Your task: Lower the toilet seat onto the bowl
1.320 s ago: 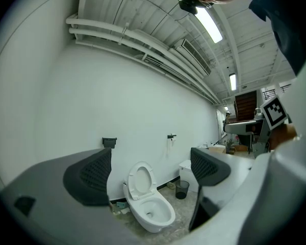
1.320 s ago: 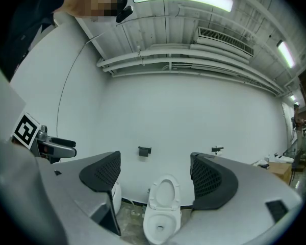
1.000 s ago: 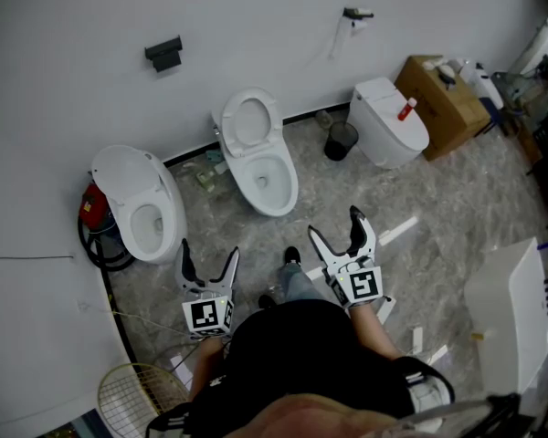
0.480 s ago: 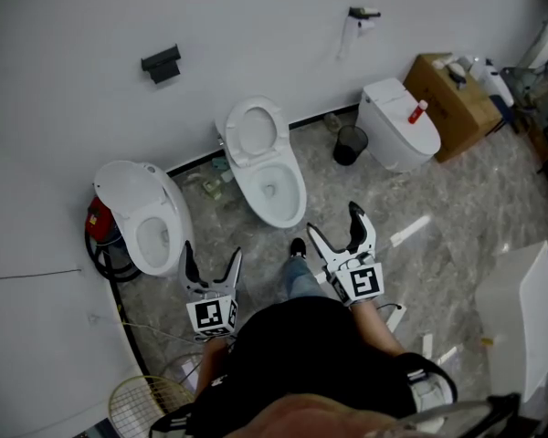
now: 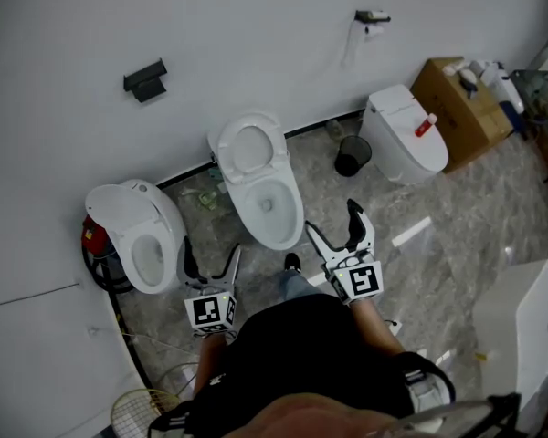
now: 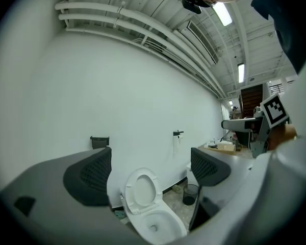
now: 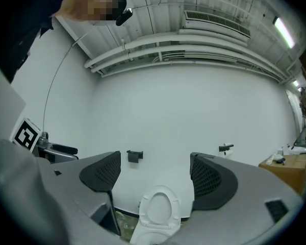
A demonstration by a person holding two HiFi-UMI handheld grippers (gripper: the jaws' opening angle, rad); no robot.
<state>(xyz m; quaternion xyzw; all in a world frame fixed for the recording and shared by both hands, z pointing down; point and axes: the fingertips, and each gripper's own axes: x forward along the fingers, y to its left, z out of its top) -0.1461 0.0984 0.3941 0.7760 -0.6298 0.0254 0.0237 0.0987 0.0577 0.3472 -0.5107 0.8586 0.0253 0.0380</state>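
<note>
The middle toilet's white seat (image 5: 248, 147) stands raised against the wall above its bowl (image 5: 269, 210). The left gripper view shows that seat (image 6: 141, 190) upright over the bowl (image 6: 160, 225), and the right gripper view frames the seat (image 7: 158, 209) between its jaws. My left gripper (image 5: 208, 261) hovers open, short of the bowl and to its left. To the bowl's right, my right gripper (image 5: 336, 225) is open too. Neither touches the toilet.
A second toilet (image 5: 142, 231) with lid up stands at the left, by a red object (image 5: 93, 237). A closed toilet (image 5: 405, 135), a black bin (image 5: 351, 156) and a cardboard box (image 5: 463, 99) are at the right. A white panel (image 5: 516, 322) lies on the floor at right.
The view has shifted forward: the middle toilet now sits closer to both grippers. Both grippers stay open and hold the same spacing.
</note>
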